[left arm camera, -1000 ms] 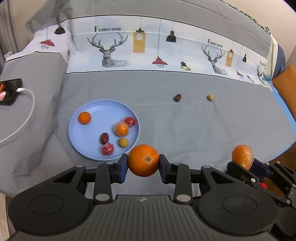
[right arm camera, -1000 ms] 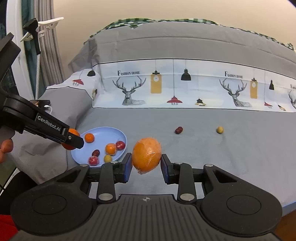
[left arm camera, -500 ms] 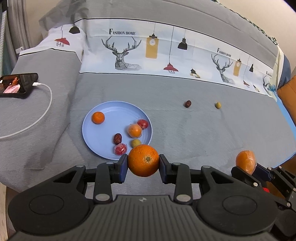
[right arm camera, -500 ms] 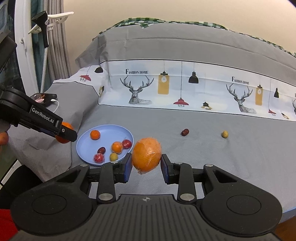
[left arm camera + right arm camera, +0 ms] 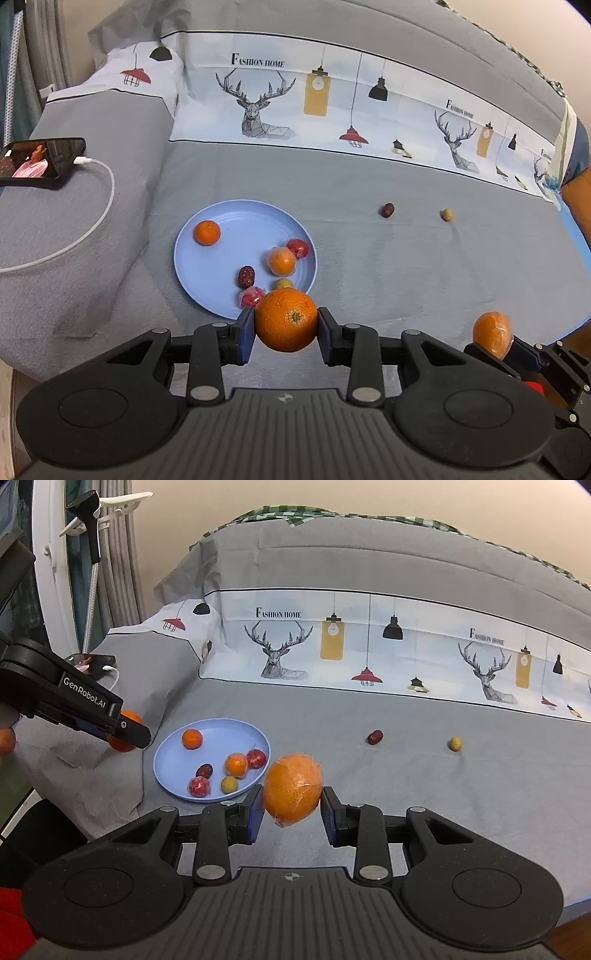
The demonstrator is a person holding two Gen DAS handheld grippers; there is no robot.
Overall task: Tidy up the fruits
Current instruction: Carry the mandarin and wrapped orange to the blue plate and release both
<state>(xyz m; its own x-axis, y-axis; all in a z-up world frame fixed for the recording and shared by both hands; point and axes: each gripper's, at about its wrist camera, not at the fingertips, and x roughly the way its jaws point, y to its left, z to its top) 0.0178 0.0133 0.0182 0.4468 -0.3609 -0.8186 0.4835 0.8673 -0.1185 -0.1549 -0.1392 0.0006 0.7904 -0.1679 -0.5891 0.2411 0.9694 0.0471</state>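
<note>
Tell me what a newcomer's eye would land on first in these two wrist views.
First, the two big oranges in mid-air: a bare orange clamped in the left gripper over the near rim of the blue plate, and a film-wrapped orange in the right gripper, just right of that plate. Next, the plate's cluster of six small fruits, then the dark date and yellowish fruit lying alone on the grey cloth farther back.

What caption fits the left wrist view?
Left gripper clasps an orange above a blue plate of small fruits.
</note>
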